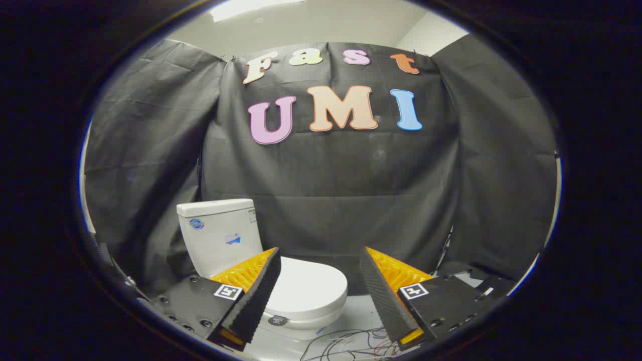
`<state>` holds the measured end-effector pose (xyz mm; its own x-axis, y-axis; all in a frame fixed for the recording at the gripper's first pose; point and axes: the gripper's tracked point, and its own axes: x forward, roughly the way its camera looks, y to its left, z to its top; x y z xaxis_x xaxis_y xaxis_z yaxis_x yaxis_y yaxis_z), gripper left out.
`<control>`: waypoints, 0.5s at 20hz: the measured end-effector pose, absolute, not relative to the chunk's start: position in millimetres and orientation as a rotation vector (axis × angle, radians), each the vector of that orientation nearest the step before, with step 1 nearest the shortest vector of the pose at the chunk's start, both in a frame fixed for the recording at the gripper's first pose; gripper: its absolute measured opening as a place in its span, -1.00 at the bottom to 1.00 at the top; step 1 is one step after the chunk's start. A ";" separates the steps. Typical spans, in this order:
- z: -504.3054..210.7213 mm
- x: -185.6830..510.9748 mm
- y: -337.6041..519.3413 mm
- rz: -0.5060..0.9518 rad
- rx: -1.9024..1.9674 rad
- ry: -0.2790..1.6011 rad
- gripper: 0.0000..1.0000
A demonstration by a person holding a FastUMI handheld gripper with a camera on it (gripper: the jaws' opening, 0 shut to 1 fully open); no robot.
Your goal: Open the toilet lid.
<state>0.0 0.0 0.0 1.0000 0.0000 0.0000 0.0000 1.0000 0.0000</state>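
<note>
Gripper point(318, 260) held wide, toilet lid point(306, 286) down.

The two orange-backed fingers point(258, 288) stand well apart with nothing between them. The white toilet lid lies closed over the bowl, just ahead of the left finger and partly hidden behind it; its tank point(218, 233) rises beyond (against the black cloth wall). Loose cables point(351, 343) trail on the floor between the fingers.

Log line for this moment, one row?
phase: approach | gripper: open, empty | lid: down, beyond jaws | tank: behind lid | cables: on floor
</note>
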 end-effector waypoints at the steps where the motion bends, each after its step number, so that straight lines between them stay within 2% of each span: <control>1: -0.9 0.3 0.2 0.000 0.000 0.000 0.96; 10: 1.7 4.1 -0.2 0.000 -0.002 -0.009 0.96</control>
